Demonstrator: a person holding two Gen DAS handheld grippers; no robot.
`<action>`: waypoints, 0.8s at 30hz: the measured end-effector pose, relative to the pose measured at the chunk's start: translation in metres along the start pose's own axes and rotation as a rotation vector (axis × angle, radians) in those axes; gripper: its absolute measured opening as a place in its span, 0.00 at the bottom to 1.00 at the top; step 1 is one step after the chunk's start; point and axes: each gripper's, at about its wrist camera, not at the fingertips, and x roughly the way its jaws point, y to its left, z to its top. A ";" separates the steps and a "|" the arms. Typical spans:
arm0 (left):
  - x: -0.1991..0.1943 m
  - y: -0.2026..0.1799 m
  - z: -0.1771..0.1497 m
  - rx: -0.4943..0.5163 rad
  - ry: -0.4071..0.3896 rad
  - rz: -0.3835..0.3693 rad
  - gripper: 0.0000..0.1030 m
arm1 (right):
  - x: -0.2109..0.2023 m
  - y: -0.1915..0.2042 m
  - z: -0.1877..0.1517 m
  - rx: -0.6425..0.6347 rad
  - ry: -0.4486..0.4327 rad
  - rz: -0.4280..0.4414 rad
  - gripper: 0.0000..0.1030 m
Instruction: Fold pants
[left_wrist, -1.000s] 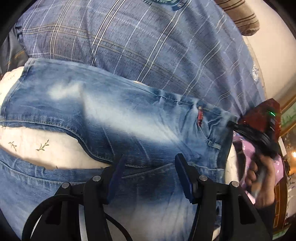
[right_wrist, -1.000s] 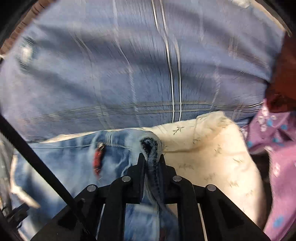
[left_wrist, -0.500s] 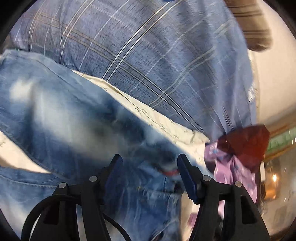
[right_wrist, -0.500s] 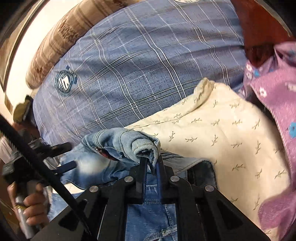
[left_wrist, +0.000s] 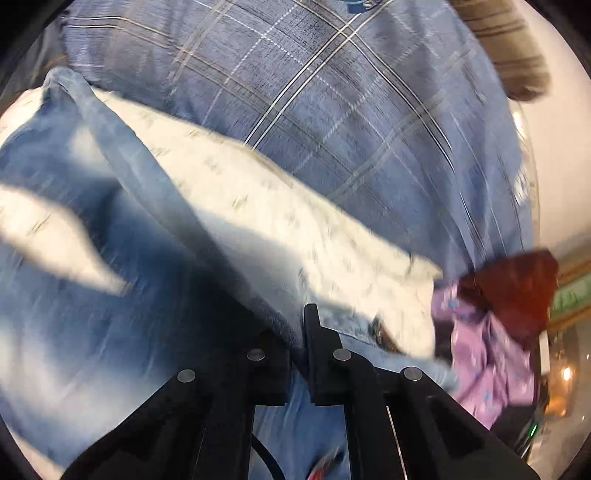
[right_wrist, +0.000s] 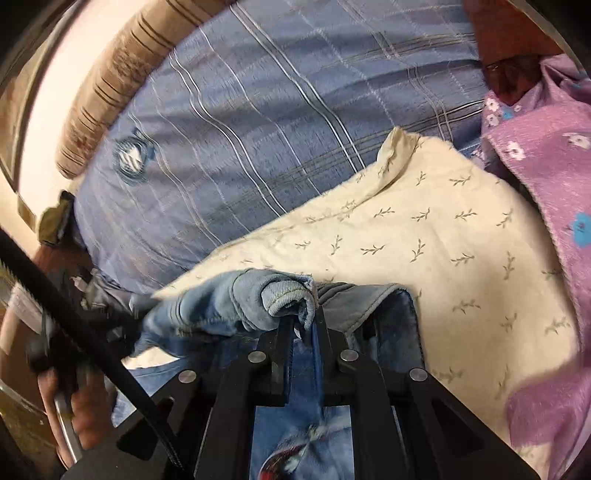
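Faded blue jeans (left_wrist: 92, 295) lie on a cream, leaf-printed sheet (left_wrist: 295, 221), blurred by motion. My left gripper (left_wrist: 299, 332) is shut on a raised ridge of denim that runs away to the upper left. In the right wrist view my right gripper (right_wrist: 304, 325) is shut on a rolled, bunched edge of the jeans (right_wrist: 229, 310), held just above the cream sheet (right_wrist: 443, 240). A darker folded denim layer (right_wrist: 369, 299) lies just right of its fingers. At the left of that view a person's hand (right_wrist: 74, 398) holds the other gripper's handle.
A blue plaid bedspread (right_wrist: 277, 129) covers the bed beyond the sheet. A purple floral cloth (right_wrist: 546, 166) and a dark red cloth (left_wrist: 517, 288) are heaped at the right. A brown striped pillow (right_wrist: 99, 92) lies at the far edge by the wall.
My left gripper's jaws, wide apart over the denim before, have closed on a fold and pulled it up. My right gripper has swung sideways with its bunched denim edge.
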 end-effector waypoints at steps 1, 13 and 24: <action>-0.007 0.007 -0.013 -0.007 0.000 -0.006 0.04 | -0.008 0.002 -0.006 -0.004 -0.011 0.008 0.08; -0.008 0.049 -0.076 0.023 0.041 0.041 0.22 | -0.032 -0.033 -0.087 0.199 0.005 -0.033 0.69; 0.012 0.049 -0.066 0.006 0.097 0.078 0.28 | -0.020 -0.049 -0.094 0.323 0.054 0.028 0.64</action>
